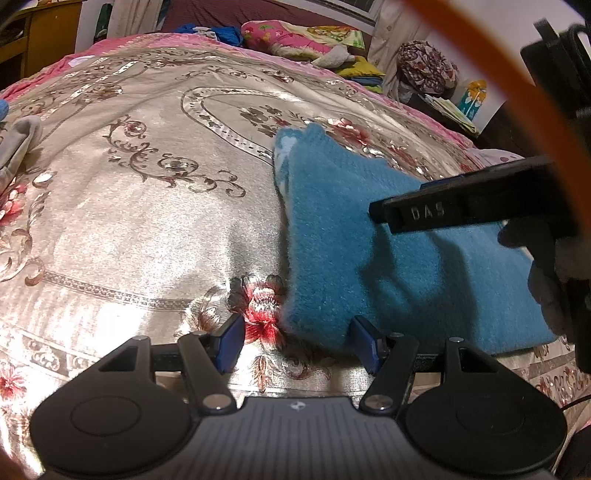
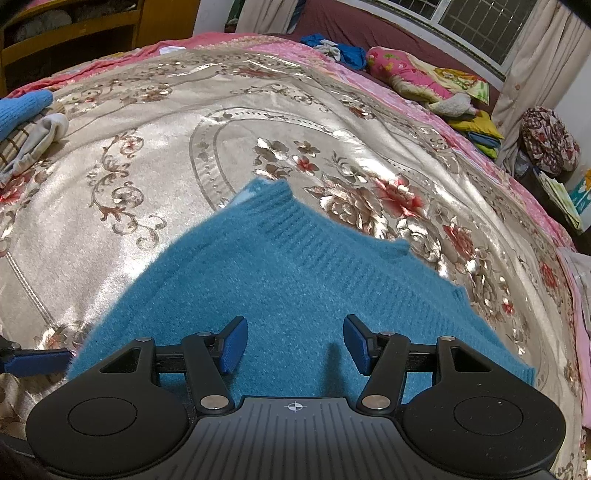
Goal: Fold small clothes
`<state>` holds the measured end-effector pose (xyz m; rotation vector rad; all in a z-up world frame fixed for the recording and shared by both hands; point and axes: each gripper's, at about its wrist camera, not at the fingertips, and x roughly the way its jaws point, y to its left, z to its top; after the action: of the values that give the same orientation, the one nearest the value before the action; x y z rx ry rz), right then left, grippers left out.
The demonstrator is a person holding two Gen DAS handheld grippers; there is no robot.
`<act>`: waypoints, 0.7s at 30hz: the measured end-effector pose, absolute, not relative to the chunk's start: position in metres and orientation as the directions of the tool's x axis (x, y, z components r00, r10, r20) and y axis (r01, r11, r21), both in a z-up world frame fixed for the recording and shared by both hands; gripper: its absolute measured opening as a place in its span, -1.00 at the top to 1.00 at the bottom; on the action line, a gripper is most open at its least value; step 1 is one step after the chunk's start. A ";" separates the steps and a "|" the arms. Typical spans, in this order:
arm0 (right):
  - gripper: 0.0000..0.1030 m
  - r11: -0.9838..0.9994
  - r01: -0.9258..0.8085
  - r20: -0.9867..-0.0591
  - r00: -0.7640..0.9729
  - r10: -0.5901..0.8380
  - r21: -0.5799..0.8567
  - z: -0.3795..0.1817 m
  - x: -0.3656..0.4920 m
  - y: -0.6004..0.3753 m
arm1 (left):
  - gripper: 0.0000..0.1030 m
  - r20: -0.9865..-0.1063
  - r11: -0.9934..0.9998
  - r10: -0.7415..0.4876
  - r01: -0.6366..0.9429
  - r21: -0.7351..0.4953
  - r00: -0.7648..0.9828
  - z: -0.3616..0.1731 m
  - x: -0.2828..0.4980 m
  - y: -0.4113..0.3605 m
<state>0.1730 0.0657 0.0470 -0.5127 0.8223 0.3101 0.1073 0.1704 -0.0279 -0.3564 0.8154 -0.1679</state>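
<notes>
A teal fuzzy knit garment (image 2: 295, 273) lies flat on the floral bedspread (image 2: 147, 177), its ribbed edge toward the far side. My right gripper (image 2: 295, 343) hovers open over its near part, with both blue pads apart above the knit. In the left wrist view the same garment (image 1: 369, 240) fills the right half. Its near left corner sits between the fingers of my left gripper (image 1: 299, 343), which is open; the right pad is next to the corner and neither pad presses on it. The right gripper's black body (image 1: 461, 206) reaches in from the right above the garment.
A small pile of clothes lies at the bed's left edge, with a light blue knit piece (image 2: 22, 107) and a grey cloth (image 2: 40, 140). Pillows and folded fabrics (image 2: 417, 77) crowd the far right. An orange cable (image 1: 498, 66) crosses the left wrist view. A wooden shelf (image 2: 74, 33) stands beyond the bed.
</notes>
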 end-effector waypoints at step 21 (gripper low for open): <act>-0.44 0.847 -0.480 -0.866 0.498 0.048 -0.229 0.022 0.251 0.137 | -0.38 -0.670 0.916 -0.327 0.048 -0.399 0.667 -0.031 0.111 0.163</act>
<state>0.2511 0.1368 0.0224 -0.4814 1.0067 0.3346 0.1113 0.1628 -0.0305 -0.3657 0.8173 -0.2169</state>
